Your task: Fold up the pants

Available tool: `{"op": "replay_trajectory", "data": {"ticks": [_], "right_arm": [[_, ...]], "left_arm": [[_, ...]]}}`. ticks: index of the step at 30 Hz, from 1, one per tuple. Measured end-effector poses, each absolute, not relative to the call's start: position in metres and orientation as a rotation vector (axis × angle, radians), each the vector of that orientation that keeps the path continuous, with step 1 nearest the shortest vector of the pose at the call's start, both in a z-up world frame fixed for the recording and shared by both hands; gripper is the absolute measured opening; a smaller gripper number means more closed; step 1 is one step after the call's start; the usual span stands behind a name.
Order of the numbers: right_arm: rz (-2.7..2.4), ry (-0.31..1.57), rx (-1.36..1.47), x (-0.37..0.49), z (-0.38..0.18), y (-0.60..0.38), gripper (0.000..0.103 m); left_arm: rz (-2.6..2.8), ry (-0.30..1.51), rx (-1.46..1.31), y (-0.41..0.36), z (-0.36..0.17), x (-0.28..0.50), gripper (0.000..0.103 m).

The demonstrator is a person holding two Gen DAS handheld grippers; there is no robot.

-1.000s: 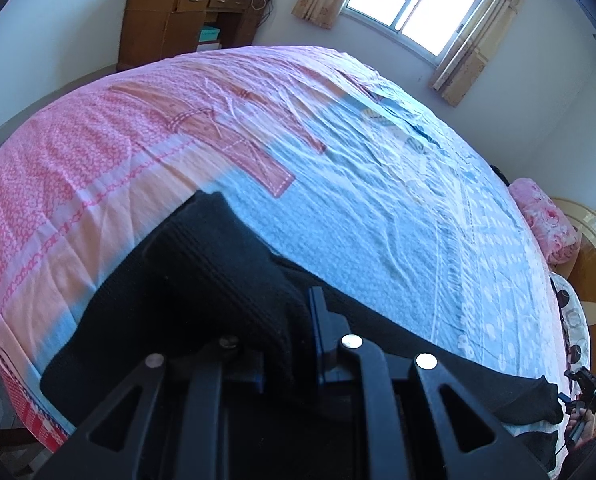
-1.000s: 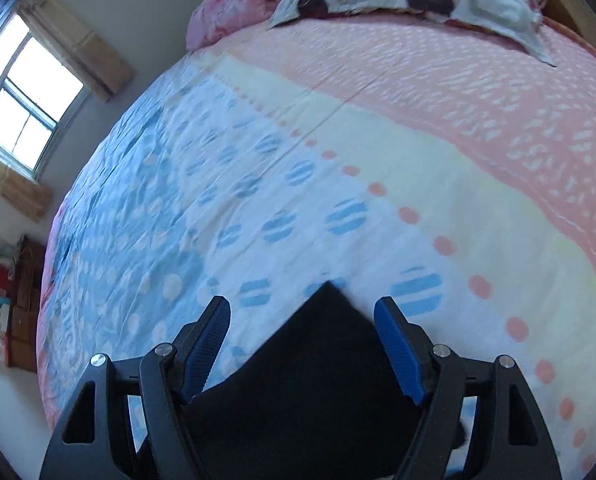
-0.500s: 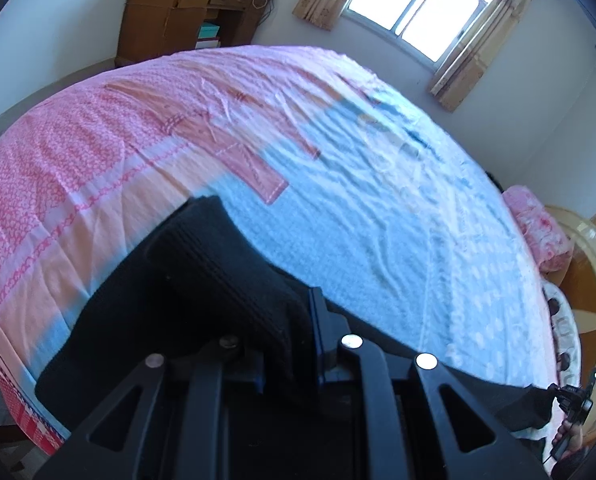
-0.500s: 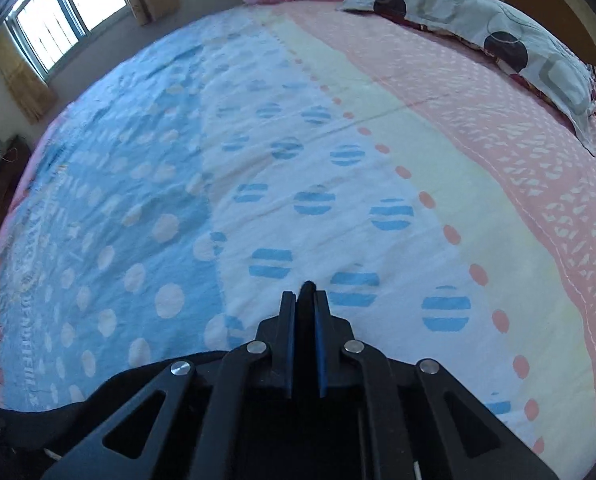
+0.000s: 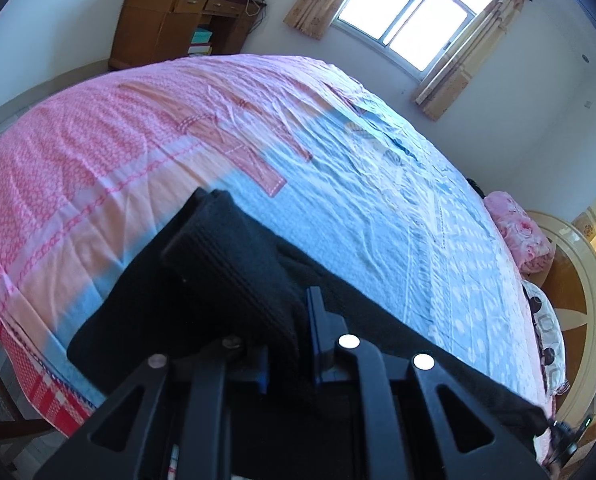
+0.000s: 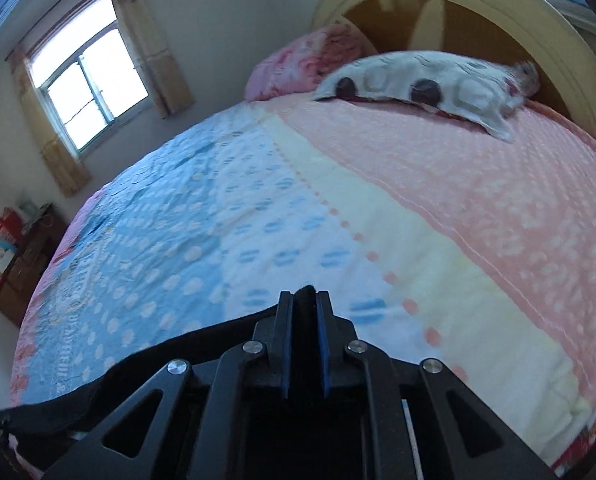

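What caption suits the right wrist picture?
Right gripper pinching black fabric pants above a blue, cream and pink patterned bedsheet.

— What colour are the pants [image 5: 234,272]?
— Black, ribbed at the band. The bedspread [image 5: 358,216] under them is pink at the left of the frame, pale blue with white dots at right.
— And in the right wrist view?
— Blue striped spots on white, a cream band, then pink. The pillow [image 6: 430,80] is grey-white with dark circles.
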State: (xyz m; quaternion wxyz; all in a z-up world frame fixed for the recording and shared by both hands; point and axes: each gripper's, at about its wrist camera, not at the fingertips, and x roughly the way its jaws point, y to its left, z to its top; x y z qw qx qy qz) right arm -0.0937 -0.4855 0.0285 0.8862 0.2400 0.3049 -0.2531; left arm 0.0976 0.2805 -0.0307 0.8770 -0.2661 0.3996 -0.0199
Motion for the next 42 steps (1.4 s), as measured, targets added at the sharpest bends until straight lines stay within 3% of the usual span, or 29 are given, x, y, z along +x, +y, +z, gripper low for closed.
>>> {"op": "replay_trajectory", "data": {"ticks": [2, 4, 5, 6, 9, 13, 20, 26, 28, 29, 30, 38, 42], "right_arm": [[-0.648, 0.549, 0.577, -0.124, 0.025, -0.482, 0.014], [-0.692, 0.409, 0.639, -0.153, 0.032, -0.467, 0.032], [-0.654, 0.347, 0.668, -0.162, 0.037, -0.453, 0.058], [-0.615, 0.318, 0.680, -0.165, 0.043, -0.441, 0.075], [-0.282, 0.290, 0.777, -0.152, 0.051, -0.390, 0.078], [0.118, 0.582, 0.793, -0.078, 0.024, -0.300, 0.078], [0.367, 0.985, 0.876, 0.017, -0.064, -0.191, 0.068], [0.349, 0.985, 0.984, 0.058, -0.086, -0.185, 0.067], [0.320, 0.922, 0.935, 0.064, -0.075, -0.190, 0.042], [0.309, 0.911, 0.923, 0.067, -0.073, -0.193, 0.019], [0.308, 0.908, 0.931, 0.069, -0.073, -0.194, 0.008], [0.344, 0.781, 0.752, 0.025, -0.032, -0.193, 0.004], [0.390, 0.813, 0.645, -0.018, -0.033, -0.178, 0.004]], "left_arm": [[-0.052, 0.831, -0.578, 0.283, -0.030, 0.096, 0.016], [-0.061, 0.823, -0.573, 0.282, -0.025, 0.095, 0.016], [-0.067, 0.819, -0.568, 0.281, -0.022, 0.095, 0.016], [-0.075, 0.814, -0.565, 0.281, -0.019, 0.094, 0.016], [-0.099, 0.796, -0.581, 0.282, -0.010, 0.093, 0.016], [-0.122, 0.787, -0.587, 0.282, -0.005, 0.095, 0.016], [-0.149, 0.788, -0.616, 0.289, -0.002, 0.095, 0.016], [-0.144, 0.796, -0.637, 0.297, -0.008, 0.096, 0.016], [-0.139, 0.801, -0.631, 0.297, -0.009, 0.097, 0.016], [-0.138, 0.800, -0.631, 0.297, -0.008, 0.097, 0.016], [-0.139, 0.800, -0.633, 0.298, -0.009, 0.097, 0.016], [-0.104, 0.790, -0.612, 0.306, -0.009, 0.079, 0.016], [-0.056, 0.825, -0.583, 0.316, -0.025, 0.063, 0.016]]}}
